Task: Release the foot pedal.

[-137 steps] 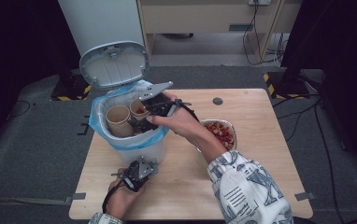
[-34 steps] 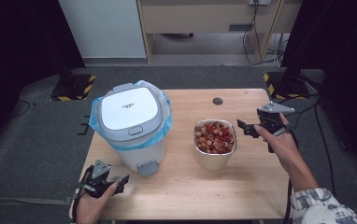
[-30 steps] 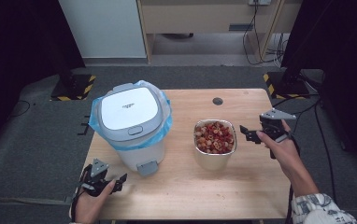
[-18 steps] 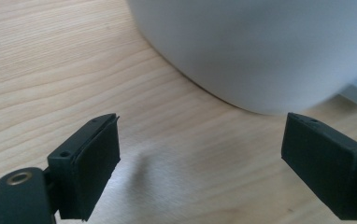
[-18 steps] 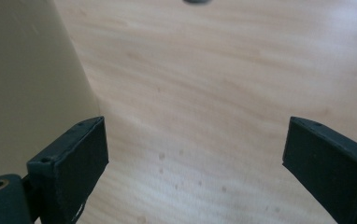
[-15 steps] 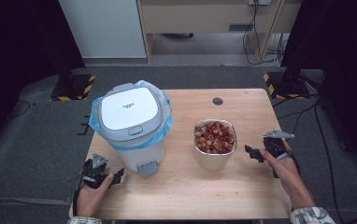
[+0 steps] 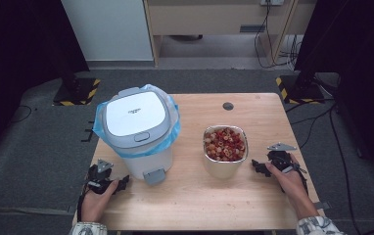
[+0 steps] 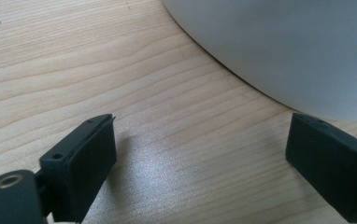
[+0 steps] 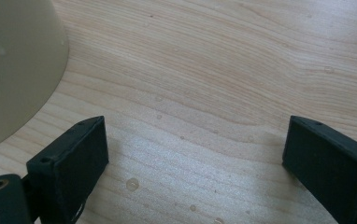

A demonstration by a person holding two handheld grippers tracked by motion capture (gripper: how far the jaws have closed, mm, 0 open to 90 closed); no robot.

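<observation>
From the high view, I had the left gripper [image 7: 122,184] resting low on the pale wooden table [image 7: 195,205], near its front-left corner, its tips just beside the foot pedal of the white lidded plastic pedal bin lined with a blue bag [image 7: 137,128]. The bin stood on the left half of the table with its lid down. My right gripper [image 7: 258,166] lay on the right side, its tips just beside the rectangular stainless-steel tub of red and cream pasta pieces [image 7: 225,150], which stood right of centre, apart from the bin. A small dark round grommet [image 7: 228,105] sat in the tabletop near the far edge.

In the left gripper view, I saw the two black jaws spread wide with only bare wood grain [image 8: 120,70] between them. The curved white wall of the bin [image 8: 289,46] rose across the upper right, close above the right-hand jaw, though I could not tell whether that jaw touched it.

In the right gripper view, my jaws were likewise wide apart, nothing between them but tabletop [image 9: 223,70] speckled with a few small droplets [image 9: 132,184]. The dull metal side of the tub [image 9: 13,65] filled the upper left, near the left-hand jaw but apart from it.
</observation>
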